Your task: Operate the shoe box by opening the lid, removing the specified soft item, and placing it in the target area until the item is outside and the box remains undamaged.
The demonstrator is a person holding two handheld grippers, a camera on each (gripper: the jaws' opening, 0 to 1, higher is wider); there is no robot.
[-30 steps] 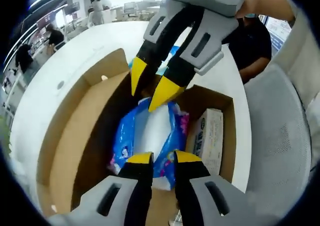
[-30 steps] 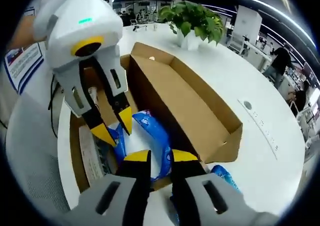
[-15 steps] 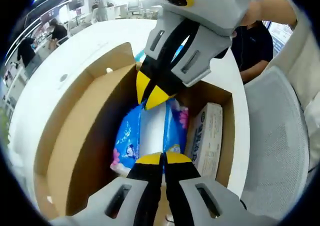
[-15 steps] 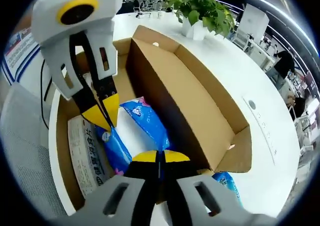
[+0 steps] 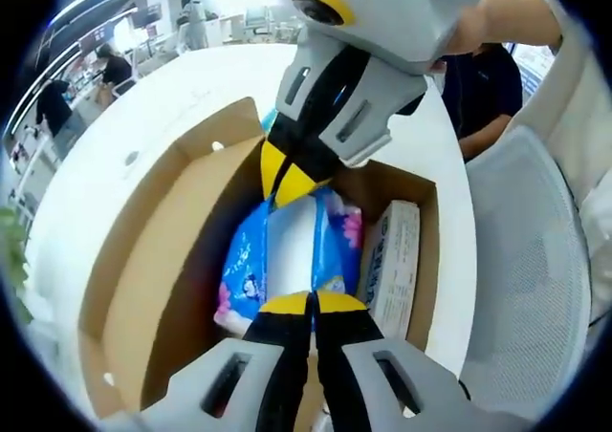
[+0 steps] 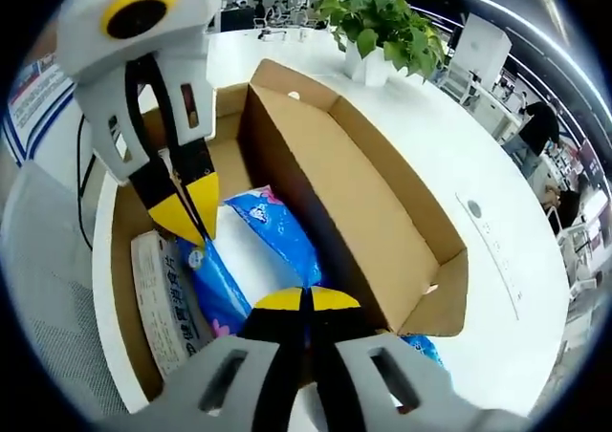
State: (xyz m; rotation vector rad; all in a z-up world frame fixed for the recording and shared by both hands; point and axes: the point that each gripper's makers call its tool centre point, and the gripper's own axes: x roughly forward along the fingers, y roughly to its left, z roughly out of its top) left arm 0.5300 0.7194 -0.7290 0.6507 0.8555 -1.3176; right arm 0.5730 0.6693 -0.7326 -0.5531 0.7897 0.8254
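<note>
A second ago both grippers were hanging open over the pack; now both are pinched shut on it, and since half a second ago little is changing. The left gripper (image 5: pixel 311 303) is clamping the near end of the blue-and-white soft pack (image 5: pixel 287 250) with its yellow tips together; the right gripper (image 5: pixel 292 179) is gripping the far end — its own view shows its tips (image 6: pixel 304 298) meeting on the pack (image 6: pixel 253 250). The pack is lying inside the open box (image 5: pixel 143 260), beside a small white carton (image 5: pixel 394 260). The lid (image 6: pixel 382 222) is standing open on the white table (image 6: pixel 459 155), a potted plant (image 6: pixel 378 31) beyond. A grey chair (image 5: pixel 535 289) is standing on the right.
</note>
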